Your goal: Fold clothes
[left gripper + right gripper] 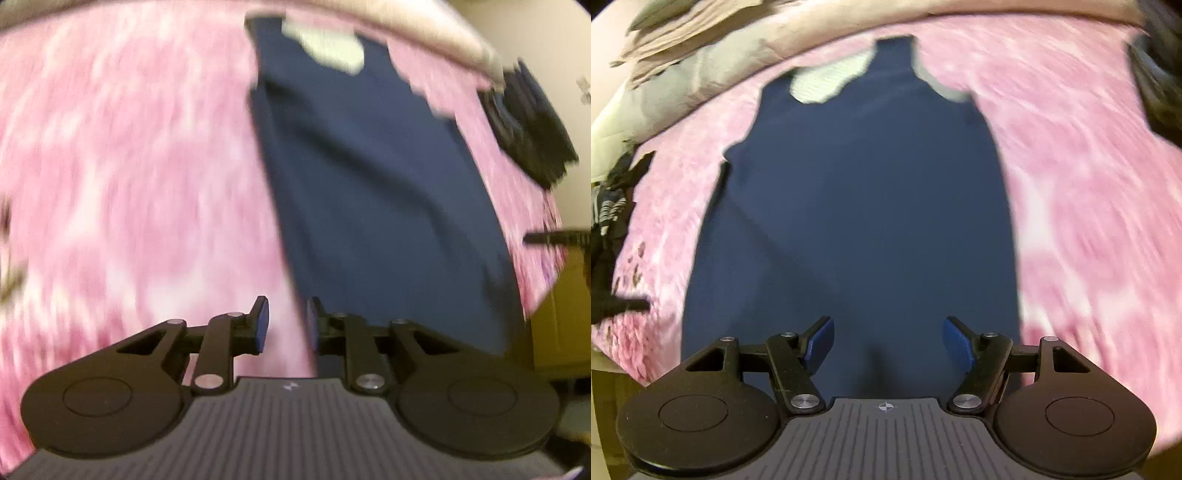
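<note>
A navy blue garment (373, 177) (857, 206) lies flat and lengthwise on a pink fuzzy blanket (129, 177) (1089, 184). A pale patch shows at its far neckline (827, 83). My left gripper (286, 325) hovers over the garment's near left edge, its blue-padded jaws apart with nothing between them. Above the garment's near hem, my right gripper (888, 345) stands wide open and empty. Both views are blurred by motion.
A dark folded pile (532, 122) sits at the blanket's far right in the left wrist view. Dark and striped clothes (609, 214) lie at the left edge in the right wrist view. Beige and grey bedding (701, 62) runs along the far side.
</note>
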{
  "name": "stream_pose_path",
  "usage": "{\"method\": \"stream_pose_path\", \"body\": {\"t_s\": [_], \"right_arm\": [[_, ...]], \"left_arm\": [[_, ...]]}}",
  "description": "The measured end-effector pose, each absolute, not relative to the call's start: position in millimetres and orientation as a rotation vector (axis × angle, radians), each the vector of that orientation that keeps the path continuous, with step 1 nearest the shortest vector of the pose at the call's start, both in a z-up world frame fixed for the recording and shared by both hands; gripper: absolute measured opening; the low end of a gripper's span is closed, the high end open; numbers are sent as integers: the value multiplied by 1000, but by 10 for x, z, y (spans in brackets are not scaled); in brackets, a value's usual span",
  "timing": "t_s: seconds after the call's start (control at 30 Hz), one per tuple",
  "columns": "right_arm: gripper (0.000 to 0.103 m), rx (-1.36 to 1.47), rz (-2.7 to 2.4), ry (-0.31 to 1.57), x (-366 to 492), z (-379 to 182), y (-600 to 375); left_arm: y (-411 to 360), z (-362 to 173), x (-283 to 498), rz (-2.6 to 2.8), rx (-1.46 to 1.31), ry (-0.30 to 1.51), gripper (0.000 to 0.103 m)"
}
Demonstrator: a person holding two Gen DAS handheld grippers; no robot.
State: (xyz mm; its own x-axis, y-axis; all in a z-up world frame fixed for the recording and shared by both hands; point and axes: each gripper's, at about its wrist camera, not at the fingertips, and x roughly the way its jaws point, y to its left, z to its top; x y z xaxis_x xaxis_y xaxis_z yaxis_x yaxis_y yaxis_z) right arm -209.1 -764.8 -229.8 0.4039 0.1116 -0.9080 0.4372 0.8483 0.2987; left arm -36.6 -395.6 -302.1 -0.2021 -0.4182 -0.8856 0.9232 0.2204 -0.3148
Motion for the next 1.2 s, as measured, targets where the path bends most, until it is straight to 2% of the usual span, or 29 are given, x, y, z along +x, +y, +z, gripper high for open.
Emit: {"method": "stream_pose_path", "body": {"t_s": [0.1,0.23,0.27,0.3,0.47,0.57,0.67,0.73,0.9,1.13,1.17,1.2], "right_arm": [[68,496,-119,1139,-1626,-2483,-7726],[68,425,14,1120,-1008,-2730,-7831],[68,407,47,1114,-853,-2792,-7857],[68,389,80,1108,-698,-2853,-7883],[68,380,101,1073,-238,-3001,-8230],[68,407,56,1049,-88,-3026,-8526],[68,433,12,1024,62,-3050,-8822],[68,451,-18,1008,162,-3067,-9019],[68,484,-79,983,403,-3126,-9416],[68,470,-86,1040,692,-3314,-9436],[64,468,-87,1049,733,-3340,-9438],[47,458,-89,1059,733,-3372,-9409]], "left_arm": [[-4570,-3177,-347,-1339,579,1123,28],[-5151,-3497,-356,-1268,654,1032,25],[-5217,-3569,-310,-1250,670,1037,17],[-5299,-3672,-296,-1216,707,1044,4],[-5236,-3673,-37,-1161,725,1098,7],[-5241,-3537,82,-1074,782,1073,4],[-5377,-3373,243,-1055,769,1053,5],[-5580,-3266,326,-1079,749,1031,17],[-6285,-3182,363,-1225,669,984,28],[-6906,-3395,455,-1327,668,977,34],[-6941,-3426,487,-1328,666,982,34],[-6976,-3458,522,-1328,664,987,34]]}}
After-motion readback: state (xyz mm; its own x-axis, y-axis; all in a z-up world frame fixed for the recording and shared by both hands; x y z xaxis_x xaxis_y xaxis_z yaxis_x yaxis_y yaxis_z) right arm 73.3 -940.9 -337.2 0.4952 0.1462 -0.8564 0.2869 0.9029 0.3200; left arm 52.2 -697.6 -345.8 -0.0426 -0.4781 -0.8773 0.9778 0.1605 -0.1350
